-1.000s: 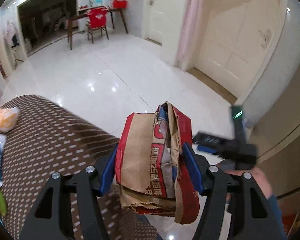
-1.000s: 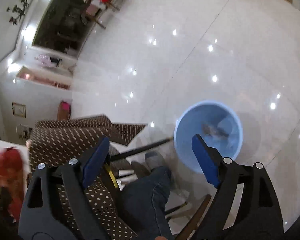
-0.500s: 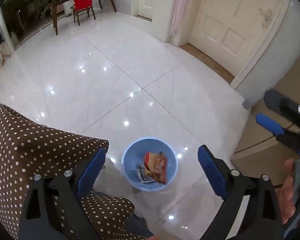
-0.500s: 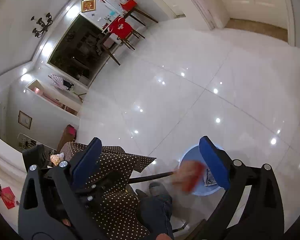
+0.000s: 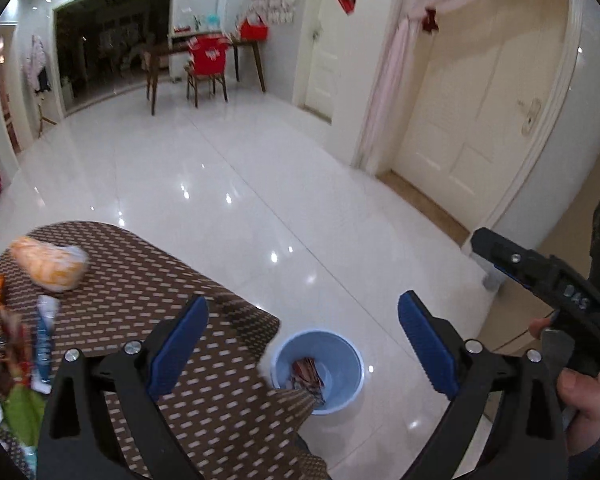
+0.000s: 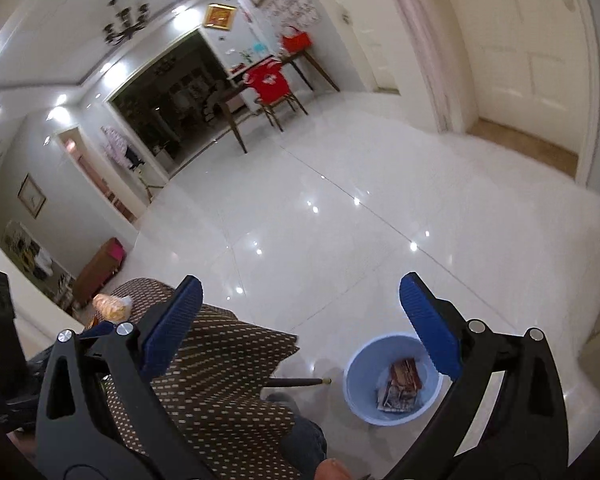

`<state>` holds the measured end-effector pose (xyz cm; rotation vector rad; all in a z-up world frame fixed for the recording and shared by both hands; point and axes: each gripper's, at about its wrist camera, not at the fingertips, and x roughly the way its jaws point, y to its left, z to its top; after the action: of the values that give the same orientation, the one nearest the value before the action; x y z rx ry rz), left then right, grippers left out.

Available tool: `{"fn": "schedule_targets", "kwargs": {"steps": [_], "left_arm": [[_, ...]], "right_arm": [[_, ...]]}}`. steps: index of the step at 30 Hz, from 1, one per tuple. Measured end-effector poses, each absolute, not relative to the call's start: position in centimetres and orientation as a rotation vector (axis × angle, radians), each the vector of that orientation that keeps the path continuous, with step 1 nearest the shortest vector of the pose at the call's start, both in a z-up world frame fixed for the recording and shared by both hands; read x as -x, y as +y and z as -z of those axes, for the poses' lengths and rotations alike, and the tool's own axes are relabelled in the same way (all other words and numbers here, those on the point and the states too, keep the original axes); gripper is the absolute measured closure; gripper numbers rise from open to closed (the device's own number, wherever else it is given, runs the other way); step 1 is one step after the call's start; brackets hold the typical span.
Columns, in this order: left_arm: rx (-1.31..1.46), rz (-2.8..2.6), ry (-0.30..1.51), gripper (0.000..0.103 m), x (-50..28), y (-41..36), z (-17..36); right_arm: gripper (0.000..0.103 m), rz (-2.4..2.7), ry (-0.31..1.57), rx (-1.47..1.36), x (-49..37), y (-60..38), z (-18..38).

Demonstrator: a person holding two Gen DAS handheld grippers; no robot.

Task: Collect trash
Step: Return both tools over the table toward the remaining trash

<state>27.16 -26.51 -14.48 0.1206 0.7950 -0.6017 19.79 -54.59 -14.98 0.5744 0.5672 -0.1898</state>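
Note:
A light blue bin [image 5: 318,370] stands on the white floor by the table corner; a red and brown paper wrapper [image 5: 308,374] lies inside it. The bin shows in the right wrist view too [image 6: 392,380], with the wrapper [image 6: 404,380] in it. My left gripper [image 5: 302,340] is open and empty, above the table edge and the bin. My right gripper [image 6: 300,328] is open and empty, also above the bin; its body shows at the right of the left wrist view [image 5: 552,284]. Several pieces of trash [image 5: 16,352] lie on the table's left side, with an orange bag [image 5: 48,266] further back.
The table has a brown dotted cloth [image 5: 140,288]. My knee in jeans [image 6: 306,444] is under the table edge. Glossy white floor [image 5: 228,168] spreads ahead. A wooden table with a red-covered chair [image 5: 208,60] stands far back. A cream door [image 5: 472,120] is at right.
My left gripper held the paper wrapper a second ago, opened and dropped it into the bin. Both grippers have since tilted up and the left one has swung back towards the table.

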Motion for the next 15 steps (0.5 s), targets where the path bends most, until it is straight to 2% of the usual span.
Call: {"fn": "schedule_targets", "kwargs": {"steps": [8,15], "left_arm": [[-0.072,0.557,0.697,0.007,-25.7,-19.4,10.3],[-0.038,0.498,0.657,0.007,-24.6,-12.8,8.8]], "right_arm": [[0.006,0.126,0.548,-0.462,-22.0,-47.5,10.4],[0.006,0.073,0.537,-0.39,-22.7,-41.5,8.3]]}}
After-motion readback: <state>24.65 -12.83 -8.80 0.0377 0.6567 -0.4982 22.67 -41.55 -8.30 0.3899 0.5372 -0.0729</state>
